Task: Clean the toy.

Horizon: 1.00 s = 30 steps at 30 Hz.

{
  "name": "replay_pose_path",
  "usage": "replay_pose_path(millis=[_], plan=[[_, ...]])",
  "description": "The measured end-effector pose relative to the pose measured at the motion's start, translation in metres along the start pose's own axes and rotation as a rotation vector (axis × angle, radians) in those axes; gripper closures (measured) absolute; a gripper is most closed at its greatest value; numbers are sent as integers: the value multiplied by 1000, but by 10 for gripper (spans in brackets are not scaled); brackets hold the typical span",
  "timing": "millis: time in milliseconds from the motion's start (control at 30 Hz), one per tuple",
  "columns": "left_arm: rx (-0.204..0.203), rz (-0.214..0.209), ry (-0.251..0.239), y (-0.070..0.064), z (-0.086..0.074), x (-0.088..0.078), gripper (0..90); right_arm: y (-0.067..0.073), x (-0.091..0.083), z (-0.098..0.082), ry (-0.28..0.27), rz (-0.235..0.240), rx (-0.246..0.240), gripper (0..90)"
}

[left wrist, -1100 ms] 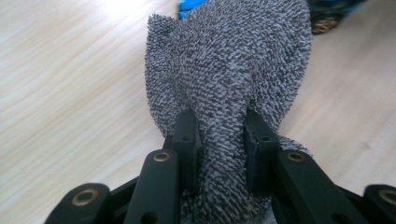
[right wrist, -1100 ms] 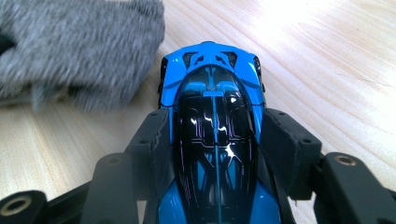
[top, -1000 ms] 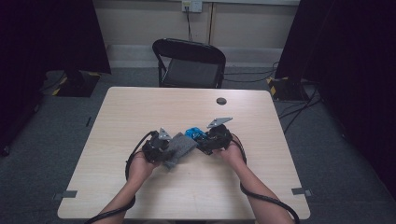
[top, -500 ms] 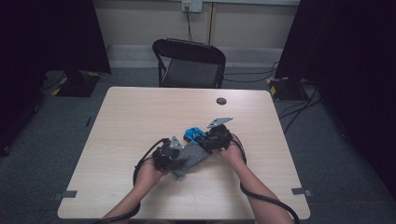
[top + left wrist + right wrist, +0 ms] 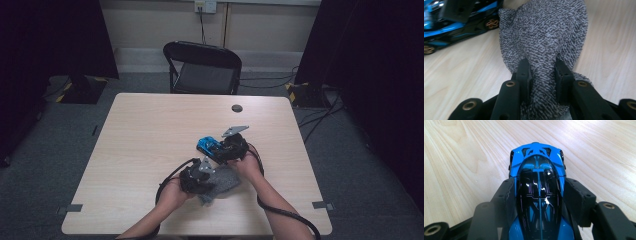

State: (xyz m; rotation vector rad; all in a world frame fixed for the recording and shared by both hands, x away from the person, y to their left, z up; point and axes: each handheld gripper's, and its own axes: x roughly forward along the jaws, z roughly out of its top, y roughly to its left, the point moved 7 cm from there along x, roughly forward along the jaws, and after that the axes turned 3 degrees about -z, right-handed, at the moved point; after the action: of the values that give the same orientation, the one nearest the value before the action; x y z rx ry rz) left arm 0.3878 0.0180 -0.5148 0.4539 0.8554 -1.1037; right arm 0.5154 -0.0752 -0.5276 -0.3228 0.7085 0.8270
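Your blue and black toy sports car with its glossy dark canopy (image 5: 539, 195) sits upright on its wheels just right of the table's middle. Your speckled grey terry cloth (image 5: 544, 40) lies bunched at the car's five o'clock, just beside it.

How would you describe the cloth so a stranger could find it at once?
Look at the near half of the wooden table, just in front of the blue toy car. The cloth is a grey speckled terry rag, bunched in the left gripper; it is the one soft thing there.
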Motion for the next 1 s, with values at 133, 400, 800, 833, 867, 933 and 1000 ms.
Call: replay_pose_path(millis=[133, 400, 800, 833, 867, 933, 1000], plan=[[25, -2, 13, -4, 4, 4, 700, 0, 0, 0, -2, 0, -1, 438], [-30, 57, 13, 20, 2, 4, 700, 0, 0, 0, -3, 0, -2, 438], [-112, 148, -10, 57, -8, -7, 701, 0, 0, 0, -1, -1, -4, 438], [-119, 152, -11, 59, -9, -7, 701, 0, 0, 0, 0, -1, -4, 438], [-125, 158, -12, 62, -9, -8, 701, 0, 0, 0, 0, 0, -5, 438], [-131, 163, -8, 65, -10, -9, 701, 0, 0, 0, 0, 0, -4, 438], [-147, 179, -9, 71, -11, -11, 701, 0, 0, 0, 1, -1, -5, 438]])
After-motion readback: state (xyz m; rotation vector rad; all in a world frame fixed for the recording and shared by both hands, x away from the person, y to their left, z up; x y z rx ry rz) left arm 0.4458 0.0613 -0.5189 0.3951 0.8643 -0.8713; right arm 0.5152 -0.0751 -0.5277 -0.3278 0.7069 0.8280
